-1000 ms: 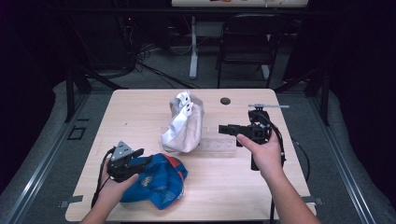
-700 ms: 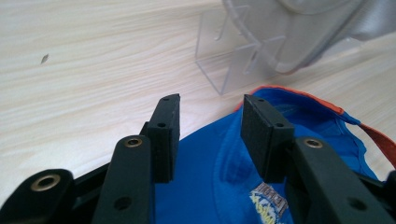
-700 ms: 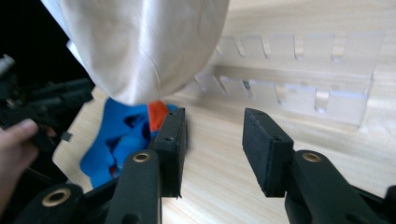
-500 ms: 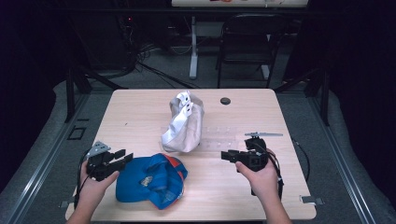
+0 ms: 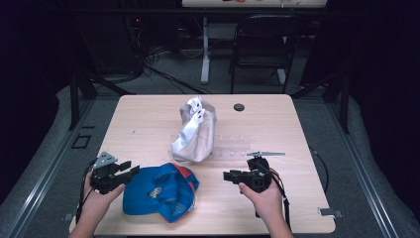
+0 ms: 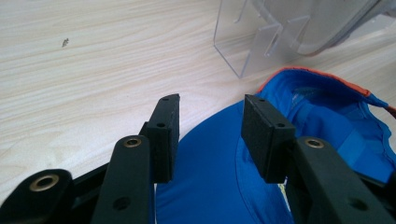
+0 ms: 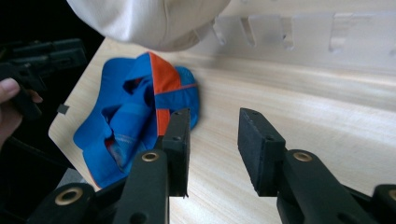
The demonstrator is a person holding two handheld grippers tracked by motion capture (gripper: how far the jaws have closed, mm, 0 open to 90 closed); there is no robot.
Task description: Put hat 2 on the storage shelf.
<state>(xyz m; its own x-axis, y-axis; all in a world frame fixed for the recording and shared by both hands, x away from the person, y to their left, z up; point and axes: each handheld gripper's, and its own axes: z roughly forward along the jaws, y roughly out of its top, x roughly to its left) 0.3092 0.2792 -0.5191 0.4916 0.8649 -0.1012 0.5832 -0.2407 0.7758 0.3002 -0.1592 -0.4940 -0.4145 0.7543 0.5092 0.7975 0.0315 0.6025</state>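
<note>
We see a crumpled blue fabric cap with an orange panel [image 5: 161,191] lying upside down on the light wooden table [image 5: 148,124], between the two handheld tools. The left gripper [image 5: 130,172] sits just left of the cap, level, jaws pointing at it. In the left gripper view its two black pads [image 6: 164,135] stand apart over the cap's blue brim, nothing pinched between them. Our read: jaws parted, not gripping. The right gripper [image 5: 229,175] is to the cap's right, a short gap away, also pointing at it. Its jaws have just been closing, but in the right gripper view they stand apart with bare tabletop between the pads [image 7: 259,149], cap ahead and to the left of them. Beyond both tools, a white-beige fabric cap [image 5: 194,131] hangs on a clear acrylic stand [image 5: 233,146]. A small dark round disc [image 5: 238,106] lies farther back, past the stand.
</note>
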